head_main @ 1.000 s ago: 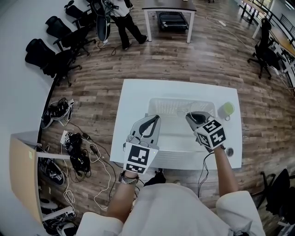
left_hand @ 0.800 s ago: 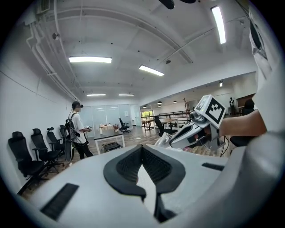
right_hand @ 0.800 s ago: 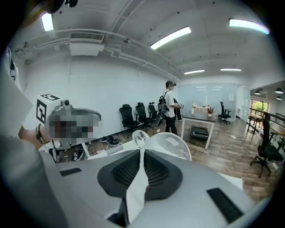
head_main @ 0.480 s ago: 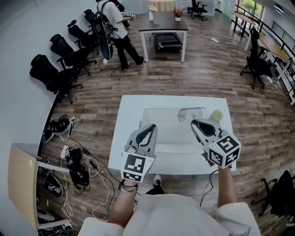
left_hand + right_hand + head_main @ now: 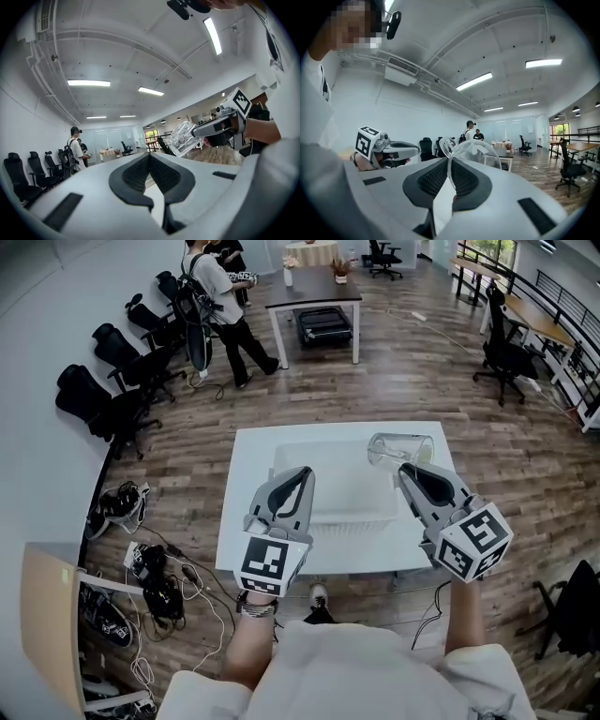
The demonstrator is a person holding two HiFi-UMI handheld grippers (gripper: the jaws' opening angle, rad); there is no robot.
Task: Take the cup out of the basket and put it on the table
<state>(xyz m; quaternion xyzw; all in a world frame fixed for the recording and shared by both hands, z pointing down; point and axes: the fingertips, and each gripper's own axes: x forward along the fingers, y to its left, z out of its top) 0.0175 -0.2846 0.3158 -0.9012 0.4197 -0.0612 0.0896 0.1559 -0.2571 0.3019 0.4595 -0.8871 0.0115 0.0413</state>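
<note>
A clear glass cup [image 5: 398, 450] hangs tilted on its side above the back right corner of the white basket [image 5: 323, 524], which rests on the white table [image 5: 246, 521]. My right gripper [image 5: 405, 471] is shut on the cup's rim; in the right gripper view the glass cup [image 5: 472, 152] sits pinched between the jaws of the right gripper [image 5: 450, 165]. My left gripper [image 5: 302, 474] hovers over the basket's front left part, shut and holding nothing. The left gripper view shows the cup [image 5: 183, 138] held aloft off to the right.
A greenish cup [image 5: 426, 454] stands on the table, mostly hidden behind the glass cup. People [image 5: 211, 296] stand at the far left by a dark table [image 5: 314, 296]. Office chairs [image 5: 112, 381] and cables [image 5: 155, 568] line the floor at left.
My right gripper has risen with the glass cup, lifting it from inside the basket to above its back right corner. The left gripper has stayed shut over the basket's front left.
</note>
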